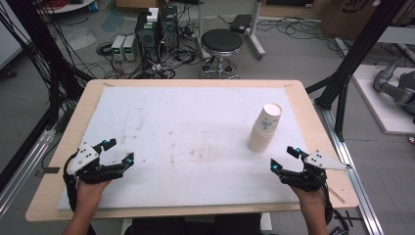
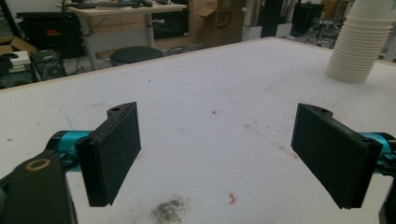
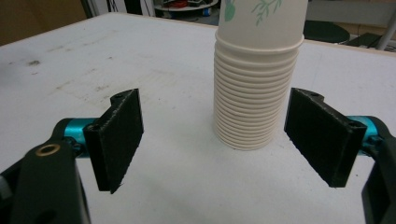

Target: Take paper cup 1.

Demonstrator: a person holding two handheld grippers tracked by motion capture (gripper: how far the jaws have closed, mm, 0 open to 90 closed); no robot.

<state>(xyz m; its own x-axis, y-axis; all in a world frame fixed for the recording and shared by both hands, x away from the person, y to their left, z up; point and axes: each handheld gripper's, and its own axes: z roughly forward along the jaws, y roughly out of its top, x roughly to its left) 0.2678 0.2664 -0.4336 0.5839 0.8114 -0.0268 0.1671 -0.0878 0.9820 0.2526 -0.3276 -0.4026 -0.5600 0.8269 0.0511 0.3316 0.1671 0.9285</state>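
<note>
A tall stack of upside-down white paper cups point(image 1: 265, 126) stands on the right half of the white board point(image 1: 195, 137); the top cup bears a green leaf print. My right gripper point(image 1: 285, 159) rests near the front right, open, with the cup stack point(image 3: 254, 88) a short way beyond its jaws and nothing between them. My left gripper point(image 1: 117, 151) sits at the front left, open and empty, its black pads point(image 2: 112, 151) wide apart over the stained board. The cup stack point(image 2: 359, 42) shows far off at the upper right of the left gripper view.
The board lies on a wooden table point(image 1: 63, 147). Behind the table are a black stool point(image 1: 221, 44), computer boxes point(image 1: 156, 29) and tangled cables on the floor. Black frame posts point(image 1: 352, 58) stand at the right, and a small orange scrap point(image 2: 232, 198) lies on the board.
</note>
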